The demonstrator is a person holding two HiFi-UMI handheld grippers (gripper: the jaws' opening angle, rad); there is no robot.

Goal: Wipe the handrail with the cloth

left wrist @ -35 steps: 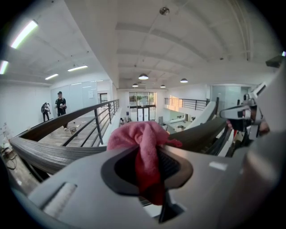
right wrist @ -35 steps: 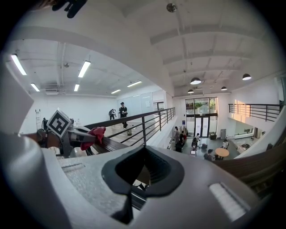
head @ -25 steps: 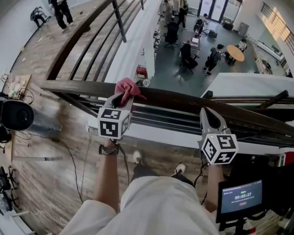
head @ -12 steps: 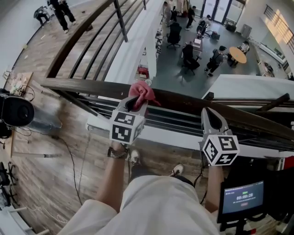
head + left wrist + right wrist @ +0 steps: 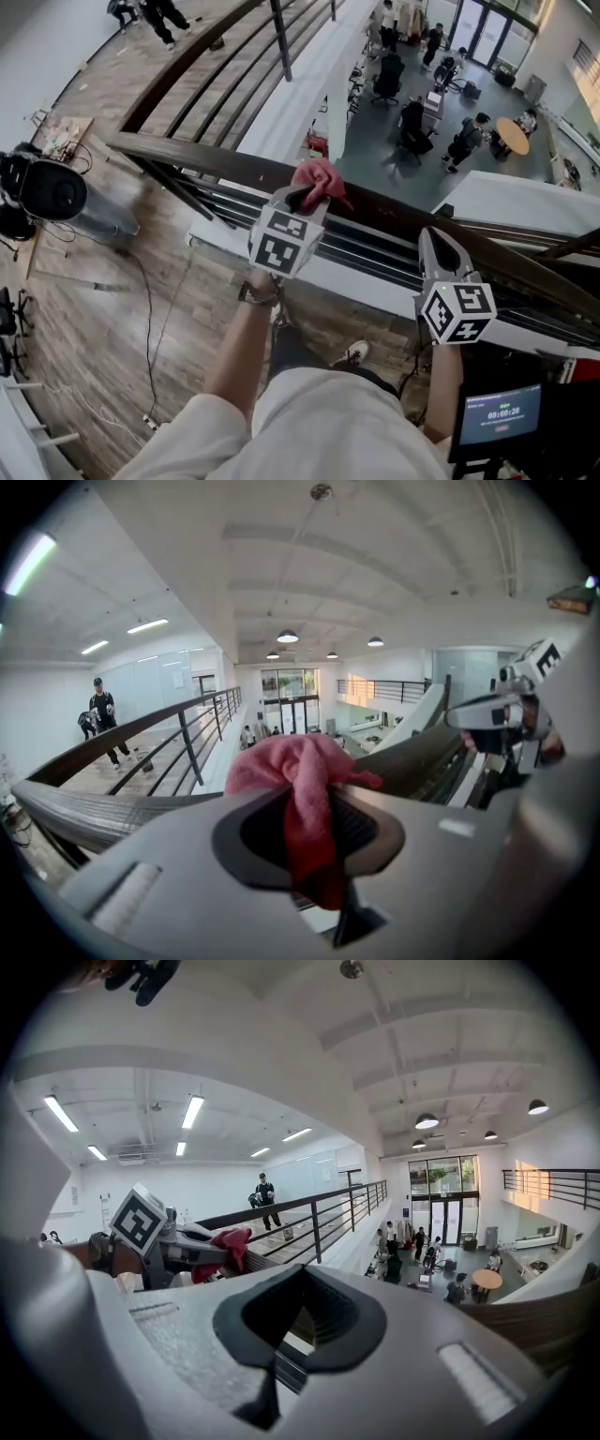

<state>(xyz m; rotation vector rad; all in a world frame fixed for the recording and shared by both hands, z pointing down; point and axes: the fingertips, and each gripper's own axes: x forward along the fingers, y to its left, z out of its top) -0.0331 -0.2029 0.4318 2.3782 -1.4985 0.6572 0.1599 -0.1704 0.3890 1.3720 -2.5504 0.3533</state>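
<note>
Head view, looking steeply down from a mezzanine: a wood-plank floor [image 5: 103, 319] fills the left of the frame, and a lower hall [image 5: 389, 159] opens beyond the railing, with people standing and seated there. A dark wooden handrail [image 5: 202, 161] crosses the frame on a diagonal from upper left to lower right, above thin horizontal bars. A person in light shorts [image 5: 328, 422] stands at it, shoes [image 5: 354, 353] near the railing's foot and a gripper in each hand. A black round-bodied device [image 5: 52, 187] stands on the planks at far left. The left gripper [image 5: 302, 199], its marker cube facing the camera, reaches to the rail with its jaws clamped on a pink cloth [image 5: 321, 180]. The cloth bunches above the jaw tips and sits on top of the handrail, and the left gripper view shows a fold of it hanging down through the gap between the pads. The right gripper [image 5: 433, 240] is held well apart to the right, its tip at the rail's near edge; whether it touches the wood cannot be told. The right gripper view shows its jaws drawn together with nothing between them. A small screen [image 5: 502, 412] showing a timer glows at lower right, and a watch [image 5: 258, 295] bands the left wrist.
</note>
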